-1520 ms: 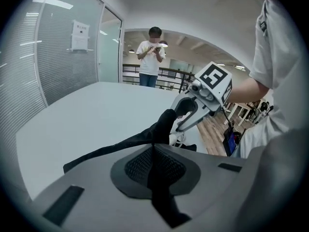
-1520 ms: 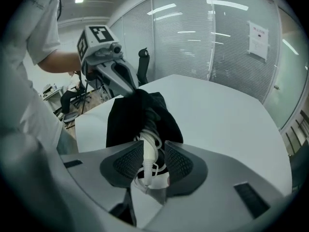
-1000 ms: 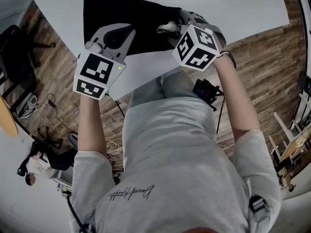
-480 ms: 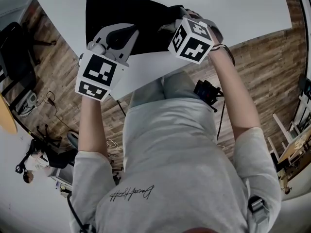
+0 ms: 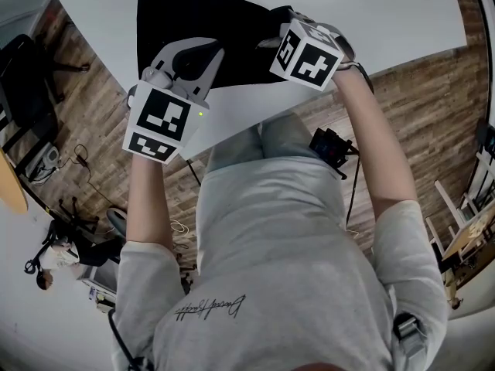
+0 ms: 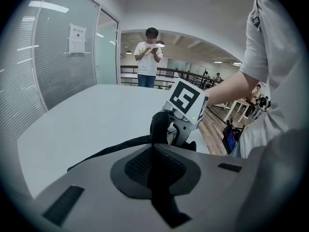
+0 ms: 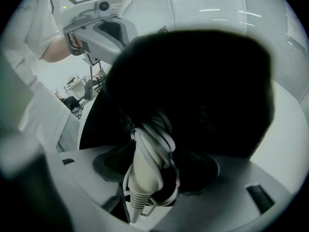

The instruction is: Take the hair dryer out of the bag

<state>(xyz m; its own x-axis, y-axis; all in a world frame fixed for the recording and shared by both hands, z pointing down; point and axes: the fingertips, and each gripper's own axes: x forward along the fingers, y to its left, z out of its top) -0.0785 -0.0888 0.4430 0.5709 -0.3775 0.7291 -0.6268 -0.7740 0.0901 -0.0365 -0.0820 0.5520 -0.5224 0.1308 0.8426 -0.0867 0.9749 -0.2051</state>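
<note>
Open-plan office: glass partition (image 6: pixel 60 64), white table (image 6: pixel 96 120), wood-plank floor (image 5: pixel 433 114), black office chair (image 5: pixel 19 76).

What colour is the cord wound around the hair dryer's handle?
White. The cord shows best in the right gripper view, against the black bag.

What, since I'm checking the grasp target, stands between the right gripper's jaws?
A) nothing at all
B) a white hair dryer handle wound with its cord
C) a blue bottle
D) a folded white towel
B: in the right gripper view the white hair dryer handle, with its cord wound round it, sticks out of the black bag between the open jaws.
</note>
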